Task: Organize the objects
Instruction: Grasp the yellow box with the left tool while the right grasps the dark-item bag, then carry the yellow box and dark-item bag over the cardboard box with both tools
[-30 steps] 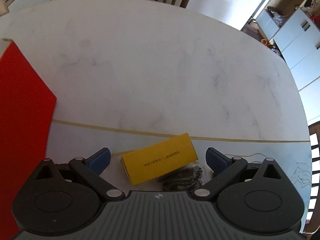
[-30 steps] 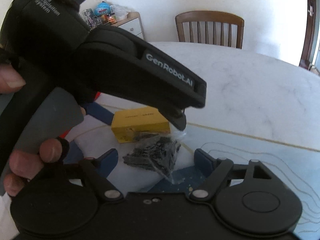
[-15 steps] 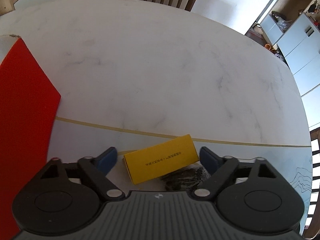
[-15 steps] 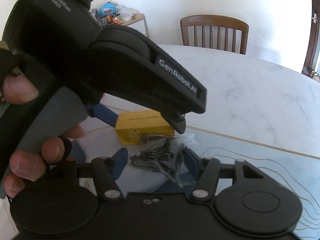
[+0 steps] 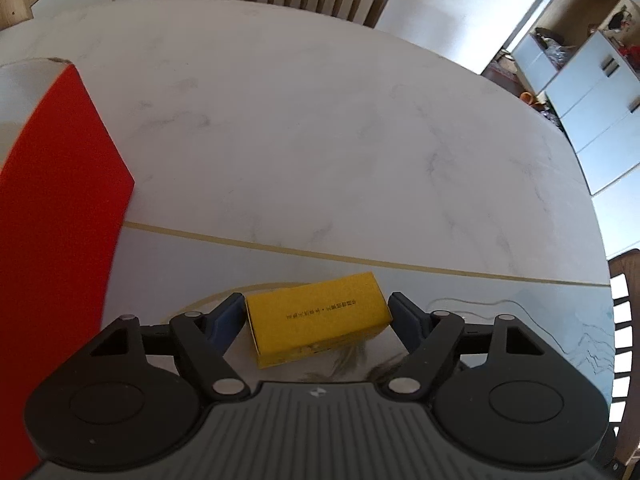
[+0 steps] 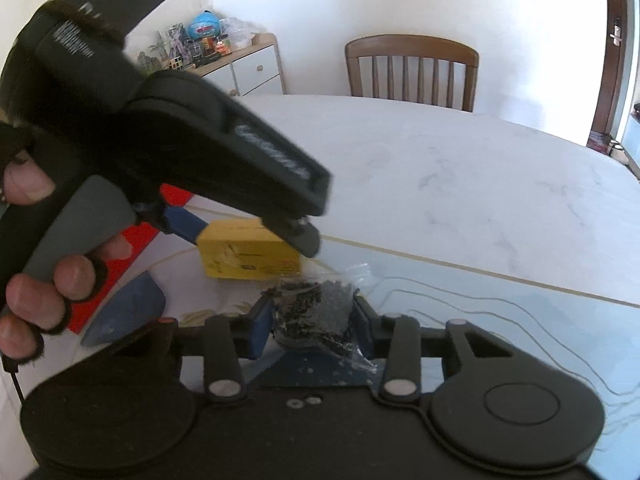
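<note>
A yellow box [image 5: 320, 316] lies on the pale mat, and my left gripper [image 5: 316, 308] straddles it lengthwise. Its blue pads [image 5: 230, 314] lie against the box's two short ends while the jaws are closing. From the right wrist view the same box [image 6: 248, 260] sits under the left tool's black body [image 6: 180, 140]. Just in front of the box is a clear bag of black bits [image 6: 316, 312]. My right gripper [image 6: 310, 316] is closing on it, and the bag fills the gap between its pads [image 6: 260, 328]. In the left wrist view the bag [image 5: 352, 364] is a dark blur.
A tall red box [image 5: 52, 260] stands close on the left. The white marble table [image 5: 320, 140] stretches away, with a wooden chair [image 6: 412, 68] at its far side. A person's hand [image 6: 40, 280] holds the left tool. A cabinet with toys [image 6: 240, 64] stands by the wall.
Both grippers' jaws have narrowed. The left pads have come in to the yellow box's ends. The right pads have moved forward and closed round the bag, squeezing it.
</note>
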`<state>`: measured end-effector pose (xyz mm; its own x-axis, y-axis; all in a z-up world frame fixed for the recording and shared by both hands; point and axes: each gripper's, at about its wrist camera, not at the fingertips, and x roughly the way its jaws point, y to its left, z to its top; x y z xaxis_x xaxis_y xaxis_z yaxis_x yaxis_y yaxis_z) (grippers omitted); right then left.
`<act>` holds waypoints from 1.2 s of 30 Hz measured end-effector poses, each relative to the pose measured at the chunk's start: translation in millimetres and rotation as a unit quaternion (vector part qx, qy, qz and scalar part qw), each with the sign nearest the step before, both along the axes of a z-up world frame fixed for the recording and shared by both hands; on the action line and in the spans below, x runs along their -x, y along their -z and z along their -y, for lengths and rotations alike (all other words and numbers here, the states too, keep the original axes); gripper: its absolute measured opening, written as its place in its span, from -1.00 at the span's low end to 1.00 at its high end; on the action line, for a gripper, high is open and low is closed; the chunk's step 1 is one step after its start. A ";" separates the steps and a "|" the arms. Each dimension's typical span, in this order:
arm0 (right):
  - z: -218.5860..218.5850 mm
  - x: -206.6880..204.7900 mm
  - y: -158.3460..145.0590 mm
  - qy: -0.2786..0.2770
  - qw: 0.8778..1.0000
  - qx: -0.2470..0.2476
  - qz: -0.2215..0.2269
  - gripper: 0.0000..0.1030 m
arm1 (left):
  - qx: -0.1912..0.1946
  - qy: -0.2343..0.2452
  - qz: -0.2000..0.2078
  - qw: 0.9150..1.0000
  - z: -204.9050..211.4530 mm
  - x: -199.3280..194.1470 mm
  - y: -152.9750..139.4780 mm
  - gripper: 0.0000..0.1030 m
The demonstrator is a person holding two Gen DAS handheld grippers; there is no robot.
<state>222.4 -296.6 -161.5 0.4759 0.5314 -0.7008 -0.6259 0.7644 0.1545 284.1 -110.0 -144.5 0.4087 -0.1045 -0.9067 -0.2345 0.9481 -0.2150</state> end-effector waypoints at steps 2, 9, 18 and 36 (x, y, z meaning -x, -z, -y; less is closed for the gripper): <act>7.6 3.9 -4.1 0.006 1.000 -0.001 0.000 -0.22 | 0.000 0.003 0.004 1.000 0.2 4.8 -4.3 0.51; 31.5 20.6 -23.4 0.027 1.000 -0.011 -0.006 -0.23 | 0.004 0.010 0.011 1.000 6.8 15.2 -17.1 0.50; 42.1 29.3 -63.1 0.044 0.999 -0.024 -0.011 -0.24 | 0.014 0.030 0.031 0.999 5.4 47.3 -48.4 0.50; 0.8 72.6 -131.6 0.007 0.999 -0.038 0.036 -0.24 | 0.009 0.041 0.115 0.992 -46.7 136.5 -108.5 0.50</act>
<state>149.8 -297.4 -29.9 0.5313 0.5752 -0.6220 -0.6277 0.7604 0.1670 147.6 -63.3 -36.0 0.5946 -0.1616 -0.7876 -0.0988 0.9575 -0.2710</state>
